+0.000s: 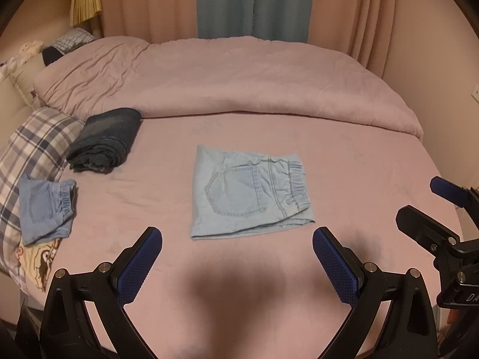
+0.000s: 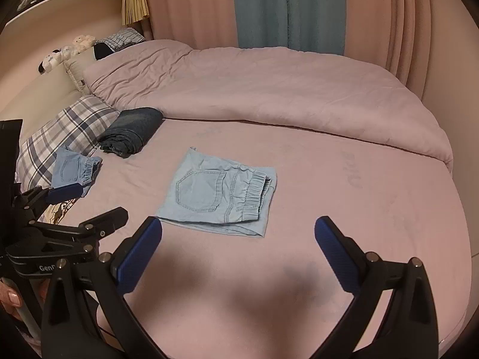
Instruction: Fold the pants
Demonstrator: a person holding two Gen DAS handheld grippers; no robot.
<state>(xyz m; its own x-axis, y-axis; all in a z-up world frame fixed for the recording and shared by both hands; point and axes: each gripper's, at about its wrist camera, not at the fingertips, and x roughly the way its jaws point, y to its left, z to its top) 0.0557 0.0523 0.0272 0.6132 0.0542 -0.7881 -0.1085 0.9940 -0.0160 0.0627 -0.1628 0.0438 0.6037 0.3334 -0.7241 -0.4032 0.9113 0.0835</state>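
Light blue denim pants (image 1: 248,191) (image 2: 218,191) lie folded into a flat rectangle in the middle of the pink bed, back pocket up, elastic waistband to the right. My left gripper (image 1: 237,236) hovers open just in front of the pants' near edge, nothing between its blue pads. In its own view my right gripper (image 2: 238,227) is likewise open and empty, just short of the pants' near edge. Each gripper shows at the side of the other's view: the right gripper (image 1: 419,200) and the left gripper (image 2: 89,203).
A folded dark denim garment (image 1: 104,140) (image 2: 131,133) and a small folded blue pair (image 1: 45,209) (image 2: 76,170) lie at the left by a plaid pillow (image 1: 33,149) (image 2: 66,137). A rumpled pink duvet (image 1: 239,83) covers the far half. Curtains hang behind.
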